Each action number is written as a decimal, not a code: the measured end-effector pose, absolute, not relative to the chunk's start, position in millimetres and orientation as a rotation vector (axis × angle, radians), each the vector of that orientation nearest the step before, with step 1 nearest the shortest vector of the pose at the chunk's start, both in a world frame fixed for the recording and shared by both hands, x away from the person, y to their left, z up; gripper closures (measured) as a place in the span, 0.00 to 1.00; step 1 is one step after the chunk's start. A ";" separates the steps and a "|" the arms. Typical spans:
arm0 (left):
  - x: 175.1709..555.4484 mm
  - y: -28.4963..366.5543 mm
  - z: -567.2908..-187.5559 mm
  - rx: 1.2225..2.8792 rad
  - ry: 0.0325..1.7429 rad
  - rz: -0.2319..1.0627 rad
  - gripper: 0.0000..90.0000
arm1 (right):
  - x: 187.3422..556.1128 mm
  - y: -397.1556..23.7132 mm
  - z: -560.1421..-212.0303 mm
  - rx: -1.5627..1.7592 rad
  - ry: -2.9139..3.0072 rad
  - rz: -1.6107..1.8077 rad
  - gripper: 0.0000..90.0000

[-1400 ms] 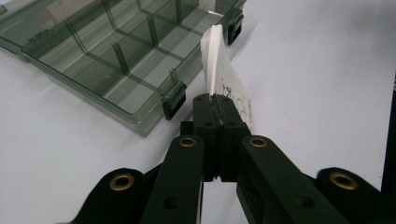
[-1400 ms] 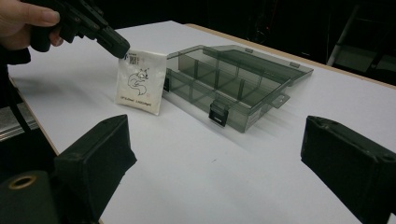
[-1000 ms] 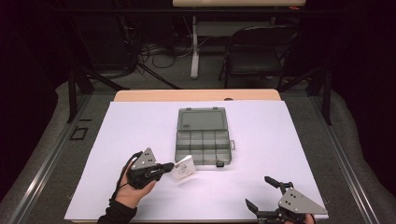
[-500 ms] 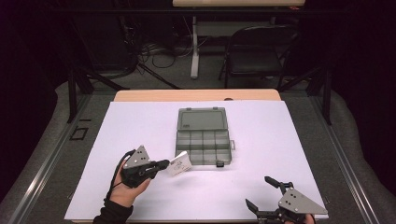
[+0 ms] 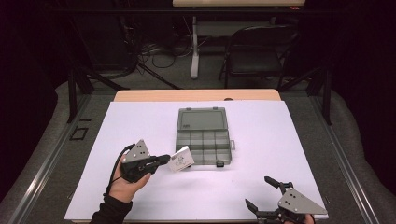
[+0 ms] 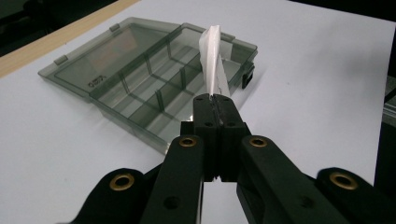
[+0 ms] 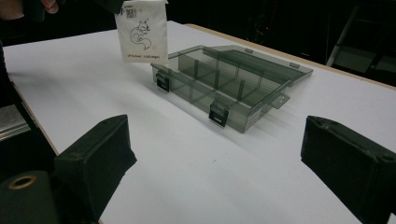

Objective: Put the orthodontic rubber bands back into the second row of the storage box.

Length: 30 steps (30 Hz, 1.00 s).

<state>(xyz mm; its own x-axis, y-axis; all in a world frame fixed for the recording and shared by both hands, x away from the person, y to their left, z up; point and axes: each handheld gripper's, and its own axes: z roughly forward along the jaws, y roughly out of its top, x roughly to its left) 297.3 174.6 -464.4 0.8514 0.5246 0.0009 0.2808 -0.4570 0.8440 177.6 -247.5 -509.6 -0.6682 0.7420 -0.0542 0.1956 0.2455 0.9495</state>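
The small white paper packet printed with a squirrel drawing [image 5: 181, 159] hangs in the air, pinched by one edge in the left claw [image 5: 164, 159], just off the near left corner of the smoky grey see-through plastic compartment box [image 5: 203, 140]. In the left gripper view the black jaws are pressed flat together on the packet [image 6: 213, 60], which stands edge-on above the box's open compartments [image 6: 154, 88]. The box lies open on the white tabletop [image 5: 140, 121], its lid [image 5: 202, 119] folded back flat on the far side.

The step in hand looks like placing the packet into one of the compartments. To do it well, I would carry the packet over a near-left cell, tip it so its broad face lies level with the dividers, lower it until it sits inside the walls, and only then let the jaws part; releasing it edge-on risks it landing across a divider.

The right claw [image 5: 267, 193] rests at the near right edge of the tabletop, jaws spread wide with nothing between them, well apart from the box.

Counted: one packet, one box with one lid, two claws; the compartments look like eight in two rows, though I cannot be sure.
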 end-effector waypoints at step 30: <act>350.4 132.6 -426.5 2.144 0.537 0.350 1.00 | 178.4 -247.2 -510.7 0.858 2.012 1.441 0.09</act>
